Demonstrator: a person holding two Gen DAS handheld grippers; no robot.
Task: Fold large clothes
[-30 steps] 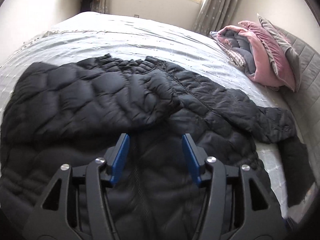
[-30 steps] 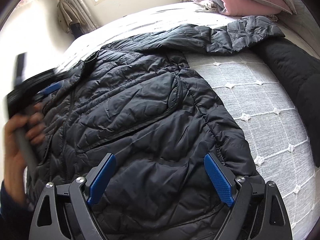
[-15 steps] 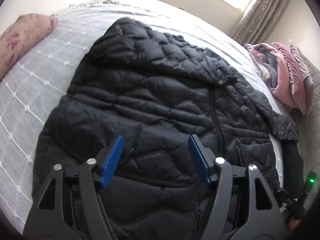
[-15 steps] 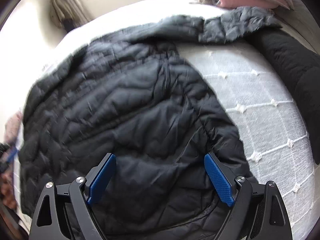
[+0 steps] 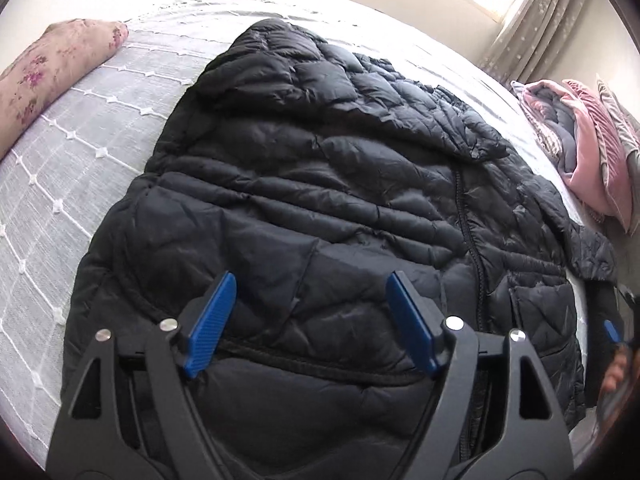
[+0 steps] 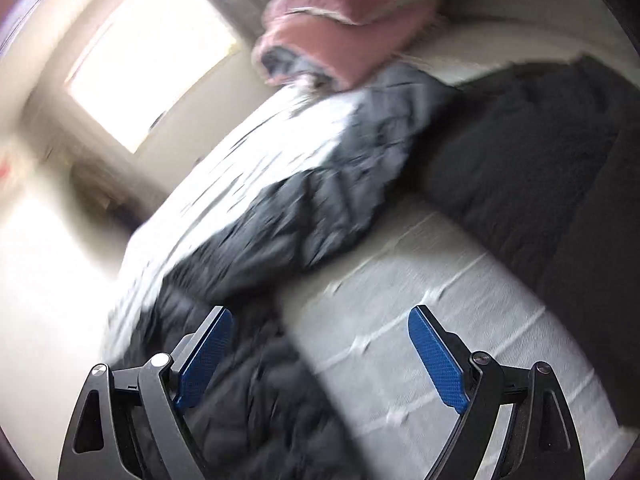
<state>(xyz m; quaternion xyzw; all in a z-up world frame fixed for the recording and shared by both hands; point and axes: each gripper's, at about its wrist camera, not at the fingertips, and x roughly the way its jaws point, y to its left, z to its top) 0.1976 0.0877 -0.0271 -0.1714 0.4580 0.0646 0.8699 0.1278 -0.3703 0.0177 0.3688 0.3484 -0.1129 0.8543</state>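
Here, I am looking down over a bed covered in a pale spread with a stitched diamond pattern, and a black quilted jacket is lying spread across the middle of it. My left gripper is hanging just above the jacket's lower part, near a stitched seam, with its blue pads standing apart; the jaws have just been opening, and nothing is sitting between them but the fabric below, which they are not pressing. The jacket's zip is running up the right side of the left view, and one sleeve is trailing off toward the bed's right edge. A floral pillow is lying at the far left of the bed, well apart from the jacket. A pile of pink and grey bedding is sitting at the far right, near a curtain.

My right gripper is also standing wide apart, holding nothing. Its view is badly blurred. In it the jacket is showing as a dark streaked shape reaching from below the left pad up toward the bedding, with bare spread under the right pad. A second dark cloth is lying along the right side; I cannot tell what it is. A bright window is glowing at the upper left
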